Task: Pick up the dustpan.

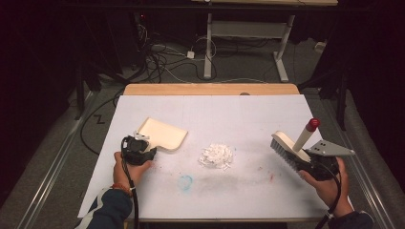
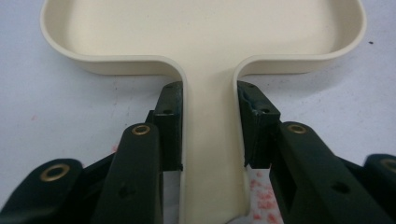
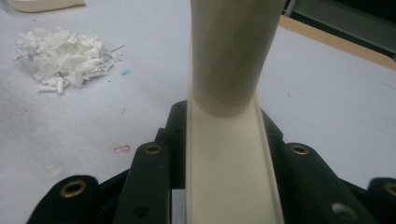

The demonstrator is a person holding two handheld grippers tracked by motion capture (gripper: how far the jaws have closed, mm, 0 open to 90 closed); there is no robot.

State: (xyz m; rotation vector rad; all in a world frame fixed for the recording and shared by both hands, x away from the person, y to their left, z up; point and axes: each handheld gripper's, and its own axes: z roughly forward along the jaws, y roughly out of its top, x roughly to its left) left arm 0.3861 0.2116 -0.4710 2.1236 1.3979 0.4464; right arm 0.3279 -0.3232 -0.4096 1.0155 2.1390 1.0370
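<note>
A cream dustpan (image 1: 162, 133) lies flat on the white table sheet at the left. My left gripper (image 1: 139, 149) is shut on the dustpan's handle (image 2: 210, 140), one jaw on each side of it. At the right, my right gripper (image 1: 305, 160) is shut on a cream hand brush (image 1: 286, 145) with a red-tipped handle (image 1: 312, 125), held just above the sheet; the brush body (image 3: 229, 154) runs up between its jaws. A heap of white paper shreds (image 1: 216, 155) (image 3: 63, 58) lies in the middle, between the two grippers and apart from both.
The white sheet (image 1: 248, 114) covers a wooden table whose far edge (image 1: 210, 89) shows bare. A faint blue mark (image 1: 186, 182) and red specks stain the sheet near the front. Beyond the table stand white desk legs (image 1: 208, 47) and loose cables on the floor.
</note>
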